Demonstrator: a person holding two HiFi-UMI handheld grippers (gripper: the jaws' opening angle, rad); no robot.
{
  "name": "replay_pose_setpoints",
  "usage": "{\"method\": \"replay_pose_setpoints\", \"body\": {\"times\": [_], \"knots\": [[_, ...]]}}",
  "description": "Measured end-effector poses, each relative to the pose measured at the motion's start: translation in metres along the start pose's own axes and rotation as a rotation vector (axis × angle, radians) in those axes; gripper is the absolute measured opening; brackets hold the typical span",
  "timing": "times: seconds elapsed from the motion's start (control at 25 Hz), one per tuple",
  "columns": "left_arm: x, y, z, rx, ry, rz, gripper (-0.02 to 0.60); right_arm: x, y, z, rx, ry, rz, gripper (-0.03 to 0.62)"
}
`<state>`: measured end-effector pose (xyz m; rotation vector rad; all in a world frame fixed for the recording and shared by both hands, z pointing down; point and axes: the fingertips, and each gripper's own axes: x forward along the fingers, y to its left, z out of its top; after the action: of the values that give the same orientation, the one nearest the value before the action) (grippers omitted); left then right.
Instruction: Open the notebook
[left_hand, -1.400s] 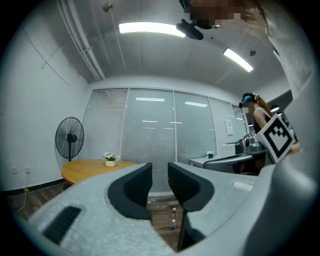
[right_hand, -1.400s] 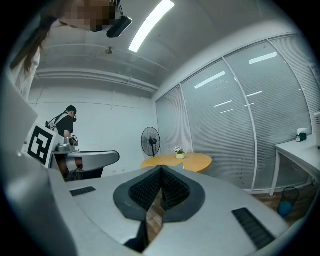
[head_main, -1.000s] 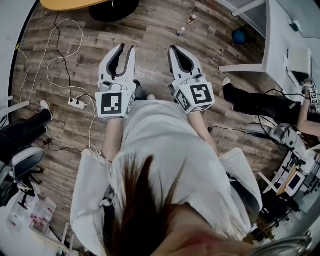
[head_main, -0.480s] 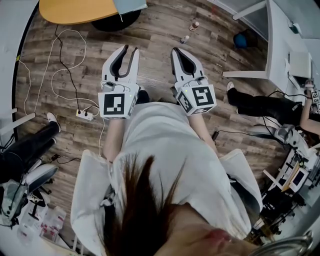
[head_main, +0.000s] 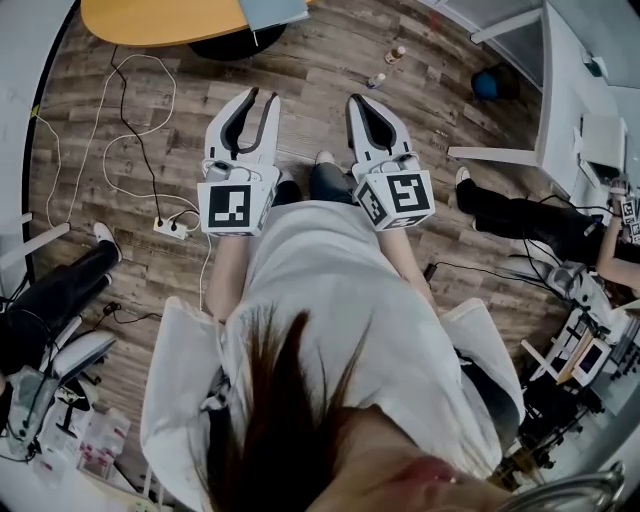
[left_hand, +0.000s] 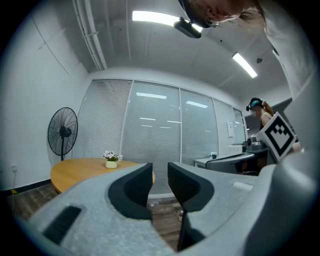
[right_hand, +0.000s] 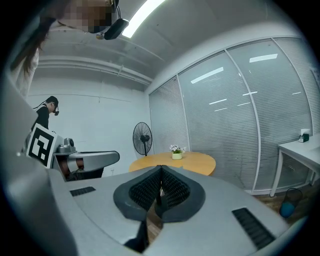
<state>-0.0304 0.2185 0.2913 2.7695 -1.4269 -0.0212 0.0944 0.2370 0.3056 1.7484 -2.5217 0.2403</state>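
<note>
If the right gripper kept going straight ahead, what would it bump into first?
Probably the round wooden table, far ahead of the right gripper; nothing nearer shows, but depth is unclear.

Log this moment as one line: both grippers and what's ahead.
left gripper: open, empty | right gripper: shut, empty | ahead: round wooden table with flower pot | contact: none

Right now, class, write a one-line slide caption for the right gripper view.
Shut, empty right claw points toward a wooden table bearing a small flower pot, with a standing fan nearby.
</note>
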Motion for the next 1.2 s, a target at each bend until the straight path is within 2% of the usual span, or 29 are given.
{"method": "replay_pose_setpoints", "body": {"times": [0.44, 0.96, 1.2], "knots": [[0.053, 0.020, -0.001, -0.012, -0.001, 0.060, 0.106, 0.048, -0.046, 0.005, 0.011, 0.013, 0.021, 0.002], [0.136, 0.034, 0.008, 0.018, -0.019, 0.202, 0.106, 0.123, -0.118, 0.028, -0.001, 0.008, 0.157, 0.002], [0.160, 0.041, 0.010, 0.031, -0.016, 0.275, 0.106, 0.140, -0.147, 0.032, -0.001, 0.010, 0.196, 0.002]]}}
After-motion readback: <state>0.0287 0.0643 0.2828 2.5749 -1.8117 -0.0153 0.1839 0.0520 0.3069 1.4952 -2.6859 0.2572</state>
